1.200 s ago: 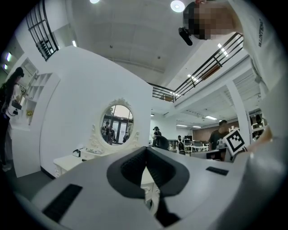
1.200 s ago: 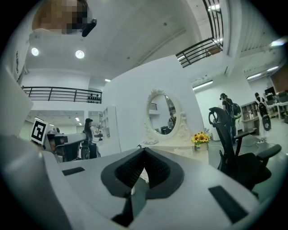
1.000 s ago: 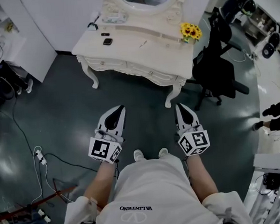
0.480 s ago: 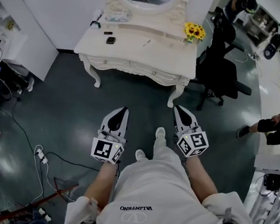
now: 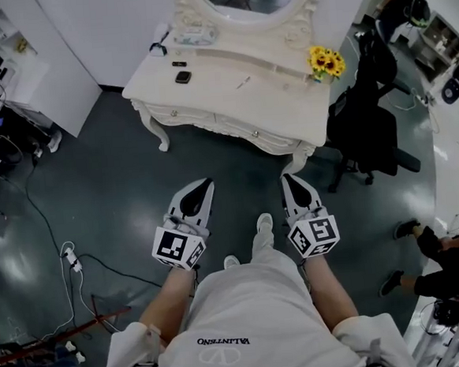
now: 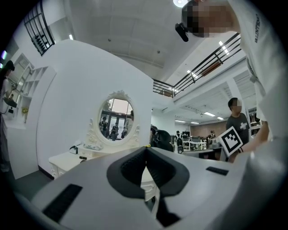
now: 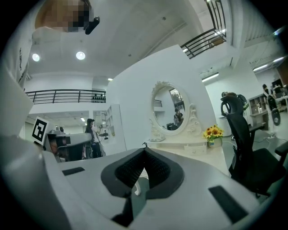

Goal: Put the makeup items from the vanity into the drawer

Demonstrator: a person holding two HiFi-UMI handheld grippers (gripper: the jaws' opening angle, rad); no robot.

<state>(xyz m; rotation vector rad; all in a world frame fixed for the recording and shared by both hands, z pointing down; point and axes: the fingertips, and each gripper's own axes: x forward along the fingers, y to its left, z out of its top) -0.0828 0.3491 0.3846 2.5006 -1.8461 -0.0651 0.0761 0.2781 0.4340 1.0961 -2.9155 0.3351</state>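
Observation:
A cream vanity (image 5: 231, 99) with an oval mirror stands ahead of me across the dark floor. On its top lie a small dark compact (image 5: 182, 77), a smaller dark item (image 5: 179, 63) and a thin stick (image 5: 243, 83). Its drawers (image 5: 241, 126) are closed. My left gripper (image 5: 208, 183) and right gripper (image 5: 286, 177) are held side by side at waist height, well short of the vanity. Both have their jaws shut with nothing between them. The vanity (image 6: 72, 157) and its mirror show beyond the left jaws, and the vanity (image 7: 180, 146) again beyond the right jaws.
Yellow sunflowers (image 5: 325, 60) sit at the vanity's right end. A black office chair (image 5: 367, 128) stands just right of it. A power strip and cables (image 5: 69, 259) lie on the floor at left. A person's legs (image 5: 434, 269) show at the right edge.
I have stepped forward: the vanity has drawn a little nearer and one foot is ahead. Both grippers stay shut and level. The person at right has moved down the frame.

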